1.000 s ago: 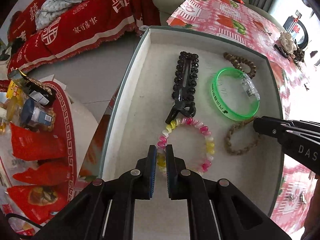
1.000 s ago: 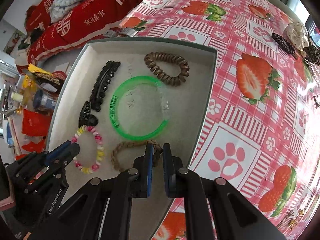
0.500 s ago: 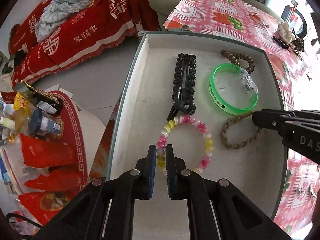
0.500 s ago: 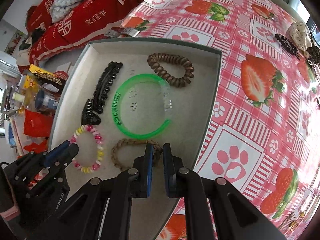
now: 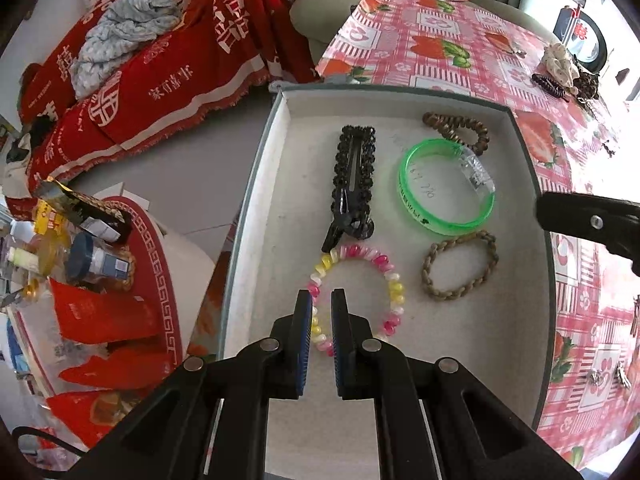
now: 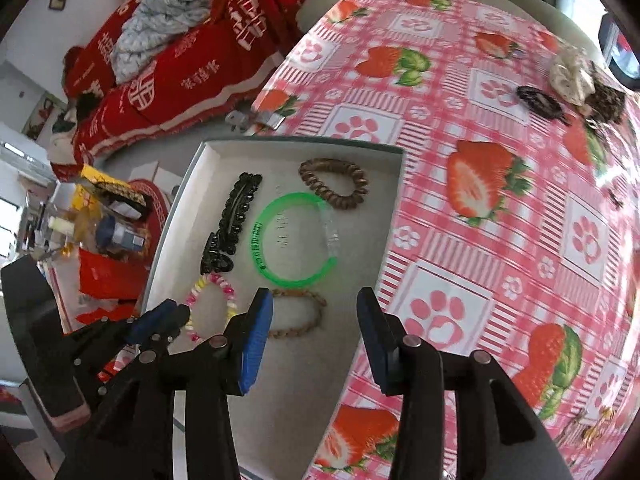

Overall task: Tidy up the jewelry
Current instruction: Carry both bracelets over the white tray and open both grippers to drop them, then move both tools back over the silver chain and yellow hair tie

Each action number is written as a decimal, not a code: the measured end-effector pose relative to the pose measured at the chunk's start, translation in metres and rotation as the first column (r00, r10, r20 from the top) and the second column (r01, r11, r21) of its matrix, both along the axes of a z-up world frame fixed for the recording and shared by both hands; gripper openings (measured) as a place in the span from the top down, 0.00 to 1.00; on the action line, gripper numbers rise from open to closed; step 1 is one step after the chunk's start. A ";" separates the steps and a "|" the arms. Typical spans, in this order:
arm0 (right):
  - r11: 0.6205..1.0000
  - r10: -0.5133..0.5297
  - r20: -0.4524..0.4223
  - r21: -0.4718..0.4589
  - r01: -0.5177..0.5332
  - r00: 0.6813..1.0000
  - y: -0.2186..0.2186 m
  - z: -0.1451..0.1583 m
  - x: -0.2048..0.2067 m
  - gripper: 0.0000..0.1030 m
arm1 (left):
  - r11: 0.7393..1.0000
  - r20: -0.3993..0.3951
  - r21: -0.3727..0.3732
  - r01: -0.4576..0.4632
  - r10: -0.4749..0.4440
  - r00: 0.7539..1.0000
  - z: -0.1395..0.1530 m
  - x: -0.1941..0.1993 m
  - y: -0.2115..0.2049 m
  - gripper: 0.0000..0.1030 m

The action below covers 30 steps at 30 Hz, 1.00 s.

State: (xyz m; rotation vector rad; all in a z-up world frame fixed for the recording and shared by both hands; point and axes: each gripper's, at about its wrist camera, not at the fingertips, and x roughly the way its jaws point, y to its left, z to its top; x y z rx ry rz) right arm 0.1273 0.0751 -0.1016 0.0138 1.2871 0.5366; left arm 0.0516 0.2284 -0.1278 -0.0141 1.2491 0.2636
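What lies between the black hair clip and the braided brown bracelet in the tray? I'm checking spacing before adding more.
The left wrist view shows the pink-and-yellow beaded bracelet between the black hair clip and braided brown bracelet.

Translucent glossy green plastic bangle (image 5: 446, 188), braided rope bracelet (image 5: 460, 266), matt tray (image 5: 516, 344), glossy tablecloth (image 6: 500, 208)

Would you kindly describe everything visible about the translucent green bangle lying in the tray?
The translucent green plastic bangle lies flat on the pale floor of the grey-rimmed tray. It is a closed ring with dark lettering on its band and a clear block-like section on one side. It sits between the brown coiled hair tie and the tan braided bracelet. No gripper touches it.
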 end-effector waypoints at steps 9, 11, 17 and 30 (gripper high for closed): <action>0.993 -0.113 -0.021 0.012 0.113 0.993 -0.052 0.005 -0.016 0.54 | 1.000 0.046 0.002 0.014 -0.014 0.999 0.023 -0.004 -0.013 0.00; 0.990 -0.139 -0.033 0.012 0.140 0.990 -0.064 0.004 -0.021 0.53 | 0.999 0.075 0.018 0.028 -0.029 0.997 0.031 -0.006 -0.017 0.00; 0.978 -0.210 -0.062 -0.001 0.210 0.976 -0.094 -0.002 -0.036 0.50 | 0.997 0.060 0.011 0.078 -0.079 0.995 0.038 -0.005 -0.030 0.00; 0.879 -0.476 -0.089 -0.063 0.472 0.875 -0.194 -0.004 -0.088 0.21 | 0.938 0.073 -0.080 0.336 -0.331 0.941 0.056 -0.018 -0.109 0.00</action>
